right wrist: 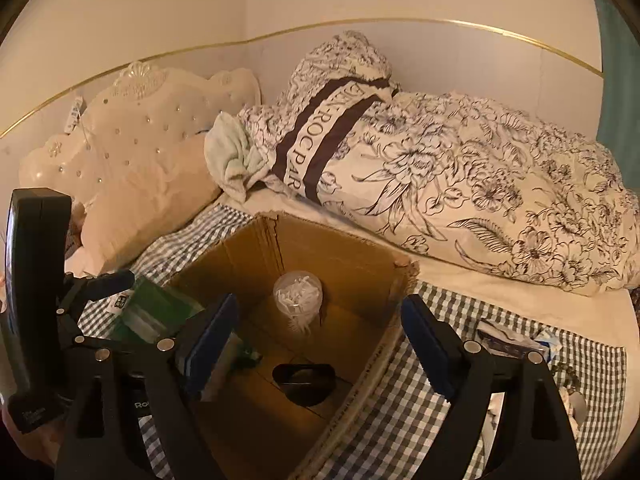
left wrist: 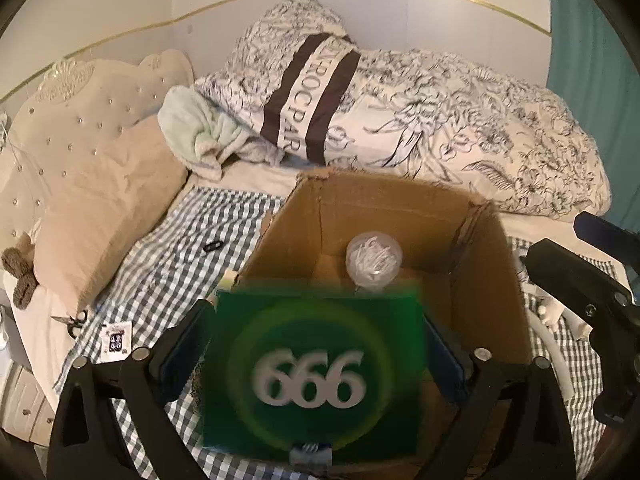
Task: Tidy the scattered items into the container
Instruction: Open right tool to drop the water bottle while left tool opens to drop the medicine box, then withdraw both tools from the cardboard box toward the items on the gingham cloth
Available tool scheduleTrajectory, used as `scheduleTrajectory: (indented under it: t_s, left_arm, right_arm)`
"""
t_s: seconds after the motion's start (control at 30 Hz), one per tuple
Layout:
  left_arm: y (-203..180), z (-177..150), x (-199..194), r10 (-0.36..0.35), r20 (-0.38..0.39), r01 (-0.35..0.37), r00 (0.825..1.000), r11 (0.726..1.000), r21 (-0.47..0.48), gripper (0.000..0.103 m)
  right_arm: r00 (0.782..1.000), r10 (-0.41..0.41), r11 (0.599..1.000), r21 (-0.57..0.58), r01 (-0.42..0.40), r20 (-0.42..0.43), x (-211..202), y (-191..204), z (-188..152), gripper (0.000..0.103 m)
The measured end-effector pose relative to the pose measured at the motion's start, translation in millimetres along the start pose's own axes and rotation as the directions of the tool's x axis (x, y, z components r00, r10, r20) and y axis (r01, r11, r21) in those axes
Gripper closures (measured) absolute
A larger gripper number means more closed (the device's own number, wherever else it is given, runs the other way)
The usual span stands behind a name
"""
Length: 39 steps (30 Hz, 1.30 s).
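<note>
An open cardboard box [left wrist: 380,208] stands on the checked bed cover. A clear round tub of white bits [left wrist: 374,260] lies inside it. A green pack marked "666" [left wrist: 316,376] is blurred between the fingers of my left gripper [left wrist: 318,316], over the box's near side. The jaws stand wide at its two sides and do not seem to press it. From the right wrist view, the green pack [right wrist: 156,312] tilts over the box's left rim. My right gripper [right wrist: 320,304] hangs open over the box [right wrist: 320,248] with nothing in it. Below it are the tub [right wrist: 298,296] and a black item [right wrist: 304,376].
Scissors [left wrist: 74,320], a small sachet [left wrist: 116,338] and a black clip [left wrist: 212,246] lie left of the box. A white tube [left wrist: 556,344] and a crumpled packet [right wrist: 512,340] lie to its right. A floral duvet [right wrist: 480,184] and a pillow [left wrist: 108,208] bound the far side.
</note>
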State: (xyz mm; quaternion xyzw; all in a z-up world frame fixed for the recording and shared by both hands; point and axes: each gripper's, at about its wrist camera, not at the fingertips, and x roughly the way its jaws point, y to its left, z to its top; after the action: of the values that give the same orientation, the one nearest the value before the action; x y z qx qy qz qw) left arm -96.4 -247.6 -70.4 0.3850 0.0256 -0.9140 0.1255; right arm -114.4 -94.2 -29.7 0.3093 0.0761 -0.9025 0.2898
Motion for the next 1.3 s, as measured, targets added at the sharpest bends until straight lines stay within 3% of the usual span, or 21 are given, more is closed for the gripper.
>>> scheduleTrajectory:
  t_s: [0.5,0.83,1.3]
  left_arm:
    - [-16,9,-48,0.031,0.077,-0.033,0.997,0.999,0.024,0.003]
    - [-31,14,-90,0.049,0.165,-0.056,0.985,0.998,0.035,0.0]
    - [-67,18,-128,0.005,0.253,-0.013,0.968,0.999,0.03,0.0]
  right_arm:
    - [0.996,-0.02,0.999,0.03,0.018,0.083,-62,-20,4,0.018]
    - [0.99,-0.052,0.998,0.047,0.046,0.135,-109,-35,3,0.016]
    - [0.971,-0.148,0.988,0.078,0.135,0.187,-170,-66,-6,0.005]
